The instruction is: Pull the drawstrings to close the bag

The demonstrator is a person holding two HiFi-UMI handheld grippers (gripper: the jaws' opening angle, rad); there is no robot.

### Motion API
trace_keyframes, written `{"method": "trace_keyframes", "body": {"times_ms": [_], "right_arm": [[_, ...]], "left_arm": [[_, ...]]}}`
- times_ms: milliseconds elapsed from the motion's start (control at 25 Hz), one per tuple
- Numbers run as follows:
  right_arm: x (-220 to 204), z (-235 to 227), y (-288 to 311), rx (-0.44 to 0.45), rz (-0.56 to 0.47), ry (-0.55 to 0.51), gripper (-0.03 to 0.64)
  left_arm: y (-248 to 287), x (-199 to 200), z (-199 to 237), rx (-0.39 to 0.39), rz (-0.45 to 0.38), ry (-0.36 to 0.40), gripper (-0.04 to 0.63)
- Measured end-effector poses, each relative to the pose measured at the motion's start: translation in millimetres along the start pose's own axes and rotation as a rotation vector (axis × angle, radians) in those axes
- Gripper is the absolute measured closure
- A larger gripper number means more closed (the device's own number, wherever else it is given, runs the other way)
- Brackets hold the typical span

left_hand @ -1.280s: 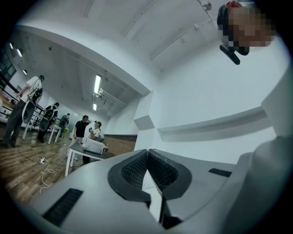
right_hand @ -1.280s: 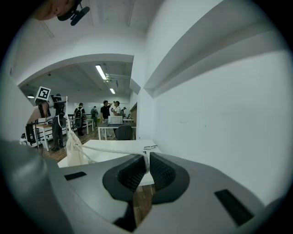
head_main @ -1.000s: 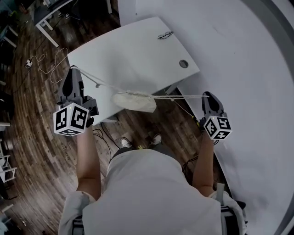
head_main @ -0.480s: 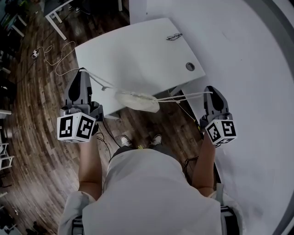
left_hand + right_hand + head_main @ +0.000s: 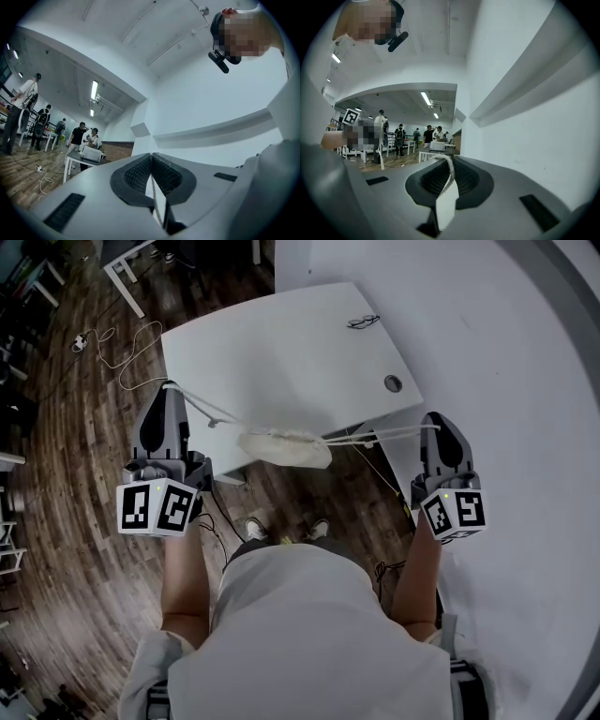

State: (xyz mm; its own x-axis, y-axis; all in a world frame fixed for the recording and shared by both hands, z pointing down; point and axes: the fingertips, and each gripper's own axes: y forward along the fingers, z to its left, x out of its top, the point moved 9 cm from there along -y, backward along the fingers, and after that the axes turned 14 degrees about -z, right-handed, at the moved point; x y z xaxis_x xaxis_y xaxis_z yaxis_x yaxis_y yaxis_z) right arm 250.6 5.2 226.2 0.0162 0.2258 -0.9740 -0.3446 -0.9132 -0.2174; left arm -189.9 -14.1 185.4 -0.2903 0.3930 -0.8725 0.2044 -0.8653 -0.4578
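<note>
A cream drawstring bag (image 5: 284, 447) hangs in the air between my two grippers, above the near edge of the white table (image 5: 281, 352). Its mouth is gathered tight. The left drawstring (image 5: 208, 411) runs taut up to my left gripper (image 5: 169, 385), which is shut on it; the cord (image 5: 156, 202) shows pinched between the jaws in the left gripper view. The right drawstring (image 5: 384, 435) stretches to my right gripper (image 5: 436, 420), shut on that cord (image 5: 449, 168). Both grippers are held far apart, pointing outward.
A pair of glasses (image 5: 363, 322) lies at the table's far edge, near a round cable hole (image 5: 393, 383). A white curved wall (image 5: 525, 409) is at the right. Cables (image 5: 117, 348) trail on the wooden floor. Several people stand by tables (image 5: 77, 161) farther off in the room.
Both grippers have risen slightly with the cords in them, the right one more. The bag stays strung between them.
</note>
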Motion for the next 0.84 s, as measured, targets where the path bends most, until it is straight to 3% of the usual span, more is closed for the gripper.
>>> {"method": "trace_keyframes", "body": {"times_ms": [280,840], "right_arm": [[1.6,-3.3,8.2,0.038,-0.02,-0.009,0.572],[21.4,24.4,30.8,0.084,-0.013,-0.058,0.572]], "left_arm": [[1.6,-7.6,-0.2,0.026,0.009,0.008,0.578],[6.3,-7.5,8.6,-0.011,0.005,-0.04,0.578]]}}
